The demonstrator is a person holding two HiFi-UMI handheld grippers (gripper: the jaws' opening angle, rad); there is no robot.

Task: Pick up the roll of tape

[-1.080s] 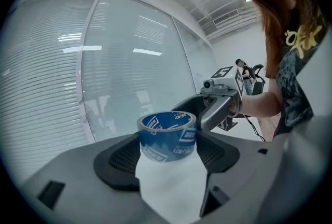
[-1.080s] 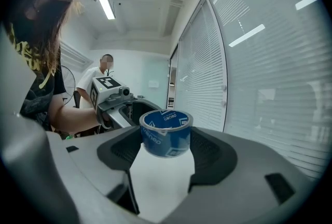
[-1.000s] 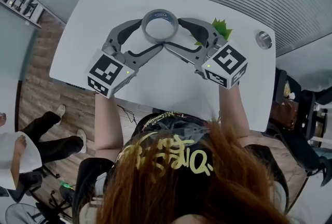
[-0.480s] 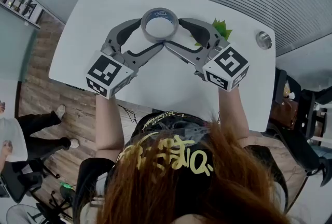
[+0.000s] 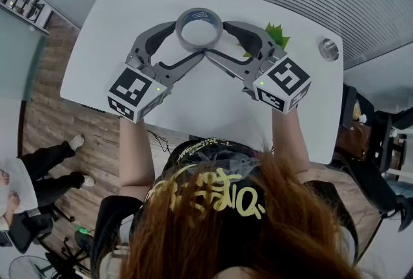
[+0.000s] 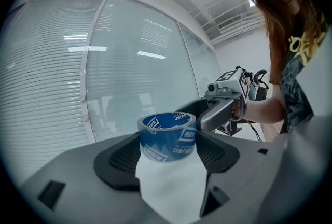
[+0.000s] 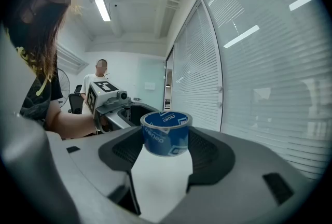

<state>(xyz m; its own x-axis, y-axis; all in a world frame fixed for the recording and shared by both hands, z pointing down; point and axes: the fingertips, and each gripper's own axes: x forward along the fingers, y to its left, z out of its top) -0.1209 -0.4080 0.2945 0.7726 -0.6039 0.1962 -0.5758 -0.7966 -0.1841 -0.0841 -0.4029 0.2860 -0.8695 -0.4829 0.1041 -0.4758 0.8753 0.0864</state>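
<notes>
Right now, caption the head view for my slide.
The left tool and right tool clamp the roll of tape from opposite sides.

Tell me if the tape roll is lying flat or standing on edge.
Lying flat: the roll of tape shows its round hole facing straight up.

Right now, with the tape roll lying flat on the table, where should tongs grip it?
Probably the outer wall, on opposite sides, coming in level along the table: the roll of tape lies flat, hole upward, so its curved sides face outward.
</notes>
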